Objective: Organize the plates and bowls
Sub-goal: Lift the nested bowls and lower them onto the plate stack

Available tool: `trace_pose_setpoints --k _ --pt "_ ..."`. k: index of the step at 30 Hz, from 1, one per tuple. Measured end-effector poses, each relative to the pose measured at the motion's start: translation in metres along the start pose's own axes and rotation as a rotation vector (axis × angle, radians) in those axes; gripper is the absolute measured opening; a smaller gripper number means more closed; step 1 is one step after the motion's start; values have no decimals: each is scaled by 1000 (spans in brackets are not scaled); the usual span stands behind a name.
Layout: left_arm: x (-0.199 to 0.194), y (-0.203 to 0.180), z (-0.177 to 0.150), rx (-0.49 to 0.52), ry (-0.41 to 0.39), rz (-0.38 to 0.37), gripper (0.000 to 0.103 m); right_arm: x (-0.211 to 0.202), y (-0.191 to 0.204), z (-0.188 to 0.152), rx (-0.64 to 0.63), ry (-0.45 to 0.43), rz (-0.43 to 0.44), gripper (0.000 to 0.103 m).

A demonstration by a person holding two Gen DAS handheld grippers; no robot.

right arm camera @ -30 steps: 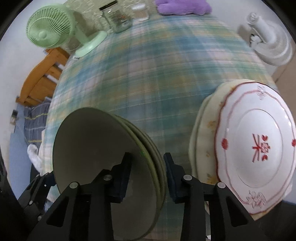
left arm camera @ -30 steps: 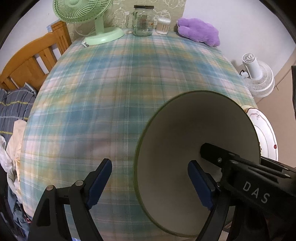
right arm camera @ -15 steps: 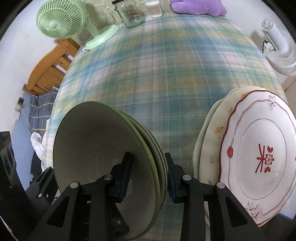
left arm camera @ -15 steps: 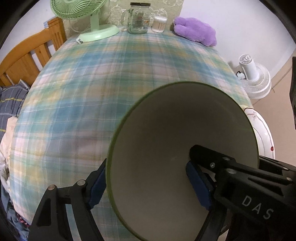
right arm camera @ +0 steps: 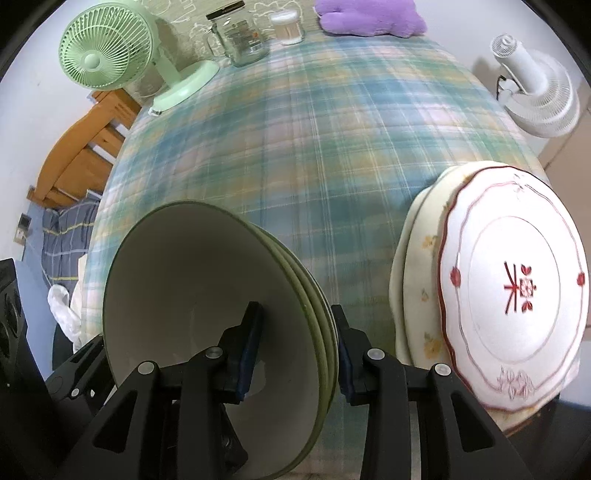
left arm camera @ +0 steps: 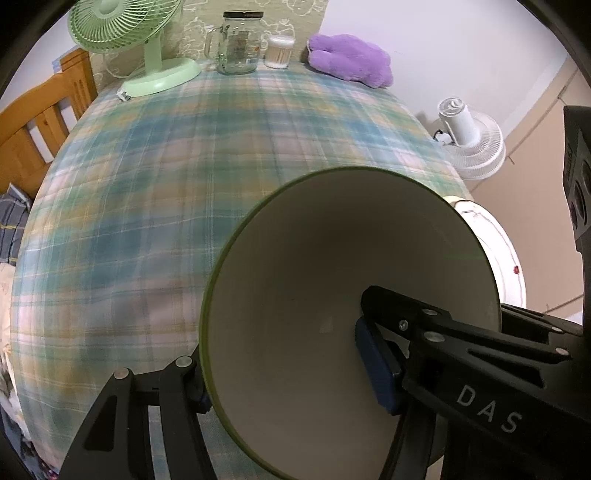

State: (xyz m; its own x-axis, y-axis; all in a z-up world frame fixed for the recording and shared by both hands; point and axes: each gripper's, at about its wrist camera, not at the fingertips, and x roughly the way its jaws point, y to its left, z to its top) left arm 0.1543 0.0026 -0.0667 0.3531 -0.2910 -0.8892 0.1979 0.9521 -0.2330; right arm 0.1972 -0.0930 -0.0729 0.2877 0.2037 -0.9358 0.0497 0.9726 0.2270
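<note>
A stack of green-rimmed bowls (right arm camera: pixel 207 314) is being gripped by the right gripper (right arm camera: pixel 295 343), its jaws closed down onto the stack's right-hand wall, one blue pad inside the top bowl and the other against the outer side of the stack. The same stack of bowls (left arm camera: pixel 332 306) is being straddled by the left gripper (left arm camera: pixel 291 373) across the near rim: one blue pad is being seen inside the bowl, the other is mostly hidden behind the outer wall, so the jaws are standing fairly wide and whether they are pressing on the wall cannot be told. The bowls are being kept over the near part of the plaid tablecloth (right arm camera: pixel 314 147); contact with the cloth cannot be told. Just to their right, a stack of plates (right arm camera: pixel 513 288) is being seen at the table's near right edge, a white red-patterned plate on top of cream floral ones. Along the far edge, a green desk fan (left arm camera: pixel 122 26), a glass jar mug (left arm camera: pixel 238 44), a cotton swab tub (left arm camera: pixel 279 51) and a purple plush toy (left arm camera: pixel 347 59) are being noted.
</note>
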Motion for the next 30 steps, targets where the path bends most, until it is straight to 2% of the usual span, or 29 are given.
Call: trace_pose_setpoints --k 6,12,17,30 --pt "-21 -4 5 24 -13 -24 65 -22 9 0 19 -23 -26 39" --pt "-39 -12 15 68 -65 -26 64 -45 11 3 37 -78 -35 39" --pt "-43 -19 20 81 -91 -15 64 -56 8 7 45 -116 -26 39" --pt "-47 -56 21 62 -134 38 64 -75 -22 10 4 -126 20 39"
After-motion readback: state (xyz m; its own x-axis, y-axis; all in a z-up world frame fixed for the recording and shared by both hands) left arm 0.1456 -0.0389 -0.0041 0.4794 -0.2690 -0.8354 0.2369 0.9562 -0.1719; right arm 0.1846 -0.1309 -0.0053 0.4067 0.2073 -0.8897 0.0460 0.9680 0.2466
